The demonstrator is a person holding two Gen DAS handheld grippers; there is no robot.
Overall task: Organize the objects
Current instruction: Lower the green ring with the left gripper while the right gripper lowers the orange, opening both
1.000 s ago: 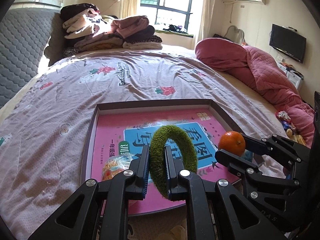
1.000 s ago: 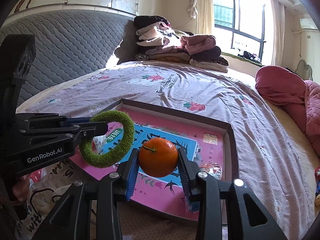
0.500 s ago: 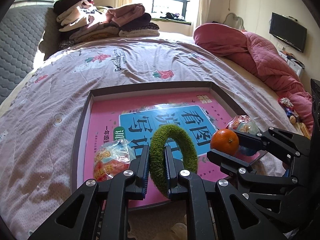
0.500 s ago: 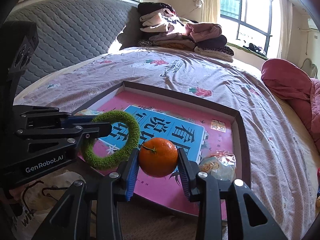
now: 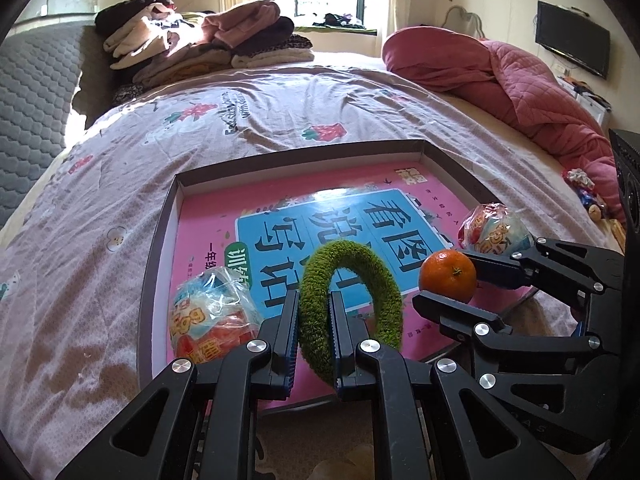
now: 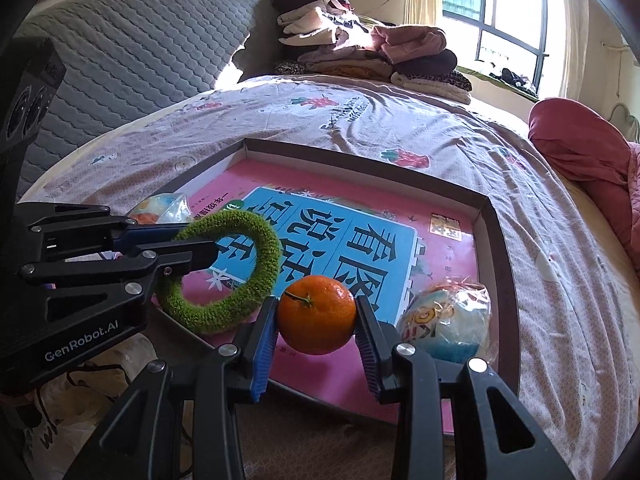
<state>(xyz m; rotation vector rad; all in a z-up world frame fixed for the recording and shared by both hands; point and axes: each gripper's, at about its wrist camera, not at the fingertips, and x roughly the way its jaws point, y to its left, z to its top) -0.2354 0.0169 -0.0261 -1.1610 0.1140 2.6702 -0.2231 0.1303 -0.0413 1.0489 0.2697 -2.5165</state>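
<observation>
Left gripper (image 5: pixel 314 320) is clamped on the green fuzzy ring (image 5: pixel 352 292), pinching its near edge w/ the ring standing upright over the front of the pink-lined tray (image 5: pixel 160 248) on the bed. Right gripper (image 6: pixel 316 322) is closed on the orange (image 6: pixel 317 314), held above the tray's near edge beside a wrapped snack packet (image 6: pixel 448 324); another packet (image 5: pixel 212 320) lies at the tray's left. Risks: orange is round – dropped from height it could roll into a packet or off the tray. The two grippers sit close, so a collision seems possible.
</observation>
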